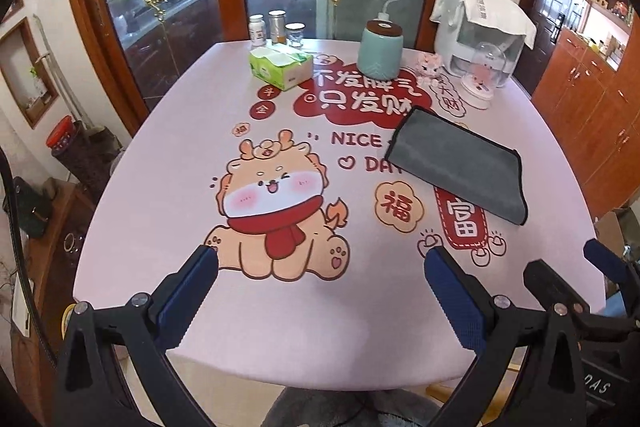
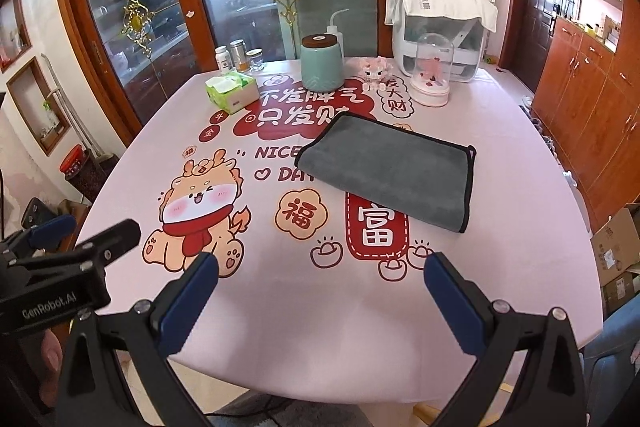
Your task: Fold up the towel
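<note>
Both the left hand-held gripper [image 1: 320, 267] and right hand-held gripper [image 2: 320, 271] hang released above the tabletop [image 2: 320, 327] printed "NICE DAY"; the grey towel [image 2: 392, 167] lies folded; "GenRobot.AI" marks the left one.

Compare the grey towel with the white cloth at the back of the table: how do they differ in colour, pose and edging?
The grey towel lies flat on the tablecloth, folded over with layered edges showing; the white cloth is draped over the white appliance, hanging down its sides. The towel has a dark stitched border; the cloth bears printed characters and no visible border. Neither touches a gripper: left gripper and right gripper are both open.
</note>
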Action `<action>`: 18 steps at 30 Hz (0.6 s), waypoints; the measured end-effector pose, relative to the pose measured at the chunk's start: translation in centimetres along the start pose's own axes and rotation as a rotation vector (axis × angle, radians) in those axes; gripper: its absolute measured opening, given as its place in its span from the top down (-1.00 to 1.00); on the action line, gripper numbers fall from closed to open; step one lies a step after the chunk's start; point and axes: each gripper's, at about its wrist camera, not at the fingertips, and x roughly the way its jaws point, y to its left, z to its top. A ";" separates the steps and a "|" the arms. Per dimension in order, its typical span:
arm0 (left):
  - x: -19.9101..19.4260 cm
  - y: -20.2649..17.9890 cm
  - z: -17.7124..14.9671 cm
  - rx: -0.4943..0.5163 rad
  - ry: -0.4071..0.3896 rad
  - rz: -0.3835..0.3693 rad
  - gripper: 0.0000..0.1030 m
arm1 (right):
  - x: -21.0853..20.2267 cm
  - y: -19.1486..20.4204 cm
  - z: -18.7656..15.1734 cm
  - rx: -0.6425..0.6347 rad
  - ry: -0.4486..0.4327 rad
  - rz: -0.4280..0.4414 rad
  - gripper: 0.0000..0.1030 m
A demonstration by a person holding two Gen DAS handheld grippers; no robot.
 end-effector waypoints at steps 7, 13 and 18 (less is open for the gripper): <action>0.0 0.4 0.0 -0.002 -0.002 0.009 -0.99 | -0.2 0.4 0.0 -0.007 -0.010 -0.016 -1.00; 0.0 0.2 0.0 0.007 -0.009 0.016 -0.99 | -0.2 0.4 0.2 -0.008 -0.009 -0.022 -1.00; 0.3 -0.1 0.0 0.015 -0.004 0.013 -0.99 | 0.0 0.2 0.3 -0.007 -0.005 -0.029 -1.00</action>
